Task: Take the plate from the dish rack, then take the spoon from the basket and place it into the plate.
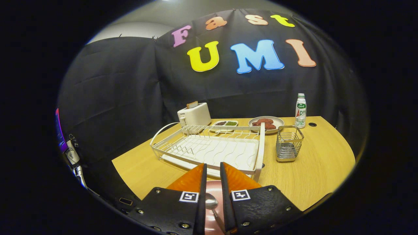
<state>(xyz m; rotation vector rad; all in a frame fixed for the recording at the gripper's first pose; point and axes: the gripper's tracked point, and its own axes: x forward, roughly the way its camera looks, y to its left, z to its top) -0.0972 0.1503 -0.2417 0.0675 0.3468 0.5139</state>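
Gripper [213, 169] jaws slightly apart, gripping nothing, above pink plate [214, 189] holding spoon [211, 202]; spoon's long axis runs along the jaws, bowl foremost. Dish rack [212, 148] just ahead; open bench [320, 163] right.

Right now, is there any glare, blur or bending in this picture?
Gripper view: fisheye bends the table edge and dish rack; the far things stay sharp; soft glare on the spoon between the gripper jaws, which stand slightly apart above the pink plate; the booth's surroundings fall dark.

A light wooden counter [320, 163] is backed by black cloth [130, 85] hung as the wall; a pale wall [137, 29] is seen above it.
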